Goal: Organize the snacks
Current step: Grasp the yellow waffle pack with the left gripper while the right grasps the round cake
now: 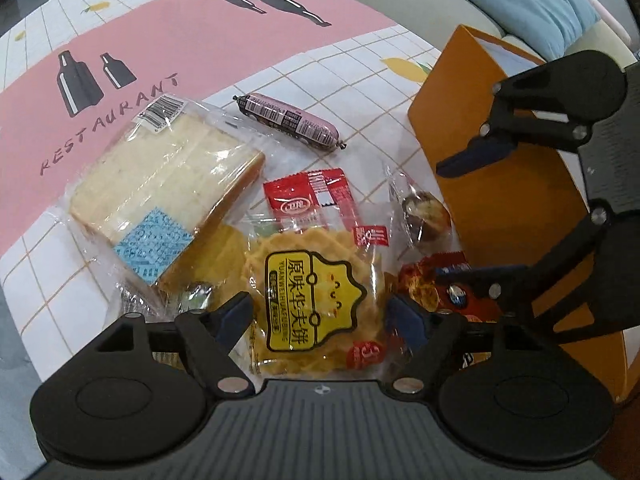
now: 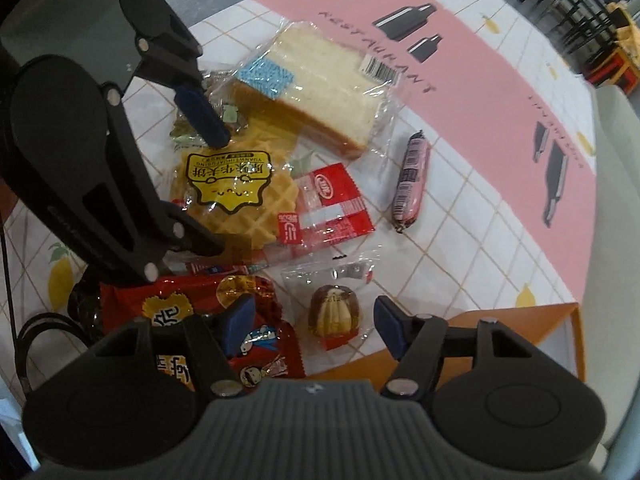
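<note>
Your left gripper (image 1: 318, 314) is hovering with its fingers spread wide, one on either side of the waffle packet (image 1: 316, 304), neither pad visibly pressing it. Beyond the fingertips, the wrapped bread slice (image 1: 168, 176) is lying to the left, the red sachet (image 1: 316, 200) straight ahead, and the pink sausage (image 1: 290, 122) farther out. Your right gripper (image 2: 314, 326) is likewise standing wide, its left finger (image 2: 238, 324) over the red snack bag (image 2: 224, 320), the small wrapped cake (image 2: 334, 314) lying between the fingers. The orange box (image 2: 520, 328) is sitting just right of the right finger.
</note>
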### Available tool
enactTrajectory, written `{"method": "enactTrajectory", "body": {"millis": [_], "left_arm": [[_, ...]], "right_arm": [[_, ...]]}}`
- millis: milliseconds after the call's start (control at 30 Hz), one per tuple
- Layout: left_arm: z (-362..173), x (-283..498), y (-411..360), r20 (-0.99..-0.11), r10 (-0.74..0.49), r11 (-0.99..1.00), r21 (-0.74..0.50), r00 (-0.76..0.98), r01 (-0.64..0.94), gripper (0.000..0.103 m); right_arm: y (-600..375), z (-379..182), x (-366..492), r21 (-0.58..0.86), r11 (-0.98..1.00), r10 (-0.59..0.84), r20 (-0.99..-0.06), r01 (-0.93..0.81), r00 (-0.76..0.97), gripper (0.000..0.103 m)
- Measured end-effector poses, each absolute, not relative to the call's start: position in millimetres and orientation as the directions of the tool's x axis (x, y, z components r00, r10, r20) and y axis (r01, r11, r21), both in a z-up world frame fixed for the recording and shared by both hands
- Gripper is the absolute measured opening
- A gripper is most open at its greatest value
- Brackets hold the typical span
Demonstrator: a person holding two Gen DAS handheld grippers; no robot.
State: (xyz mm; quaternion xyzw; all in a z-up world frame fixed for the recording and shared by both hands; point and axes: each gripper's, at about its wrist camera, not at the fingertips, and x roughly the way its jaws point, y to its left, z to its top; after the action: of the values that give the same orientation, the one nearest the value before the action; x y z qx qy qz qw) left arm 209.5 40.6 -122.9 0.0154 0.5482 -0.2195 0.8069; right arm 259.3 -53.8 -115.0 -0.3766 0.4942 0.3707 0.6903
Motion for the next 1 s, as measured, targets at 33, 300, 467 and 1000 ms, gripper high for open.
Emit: {"method": "enactTrajectory", "body": {"millis": [33, 300, 467, 1000], "left_arm": [[-123.5, 210.5, 40.4, -0.891, -0.338, 0.903, -0.217, 0.303, 0.370, 0.093], [-131.3, 210.9, 32.4, -0.894, -0.314, 0.901, -0.176, 0.318, 0.396, 0.098], [-135.8, 217.4, 43.6, -0.889, -0.344, 0.913, -0.241, 0.303, 0.329, 0.097], [-118.6, 205.3, 46.7, -0.880, -0.302, 0.950, -0.249, 0.367, 0.186, 0.083]], "right_arm": [[-53.0, -117.0, 261.9, -0.143, 0.442, 0.136, -0.965, -0.885, 0.224, 0.065], [-50.2, -127.5, 285.6, -0.075, 0.440, 0.086, -0.988, -0.895, 0.125, 0.062], [-47.4, -132.1, 296.6, -0.050, 0.455, 0.059, -0.995, -0.889, 0.086, 0.059], [-56.1, -116.4, 304.3, -0.021, 0.669, 0.119, -0.984, -0.743, 0.135, 0.031]]}}
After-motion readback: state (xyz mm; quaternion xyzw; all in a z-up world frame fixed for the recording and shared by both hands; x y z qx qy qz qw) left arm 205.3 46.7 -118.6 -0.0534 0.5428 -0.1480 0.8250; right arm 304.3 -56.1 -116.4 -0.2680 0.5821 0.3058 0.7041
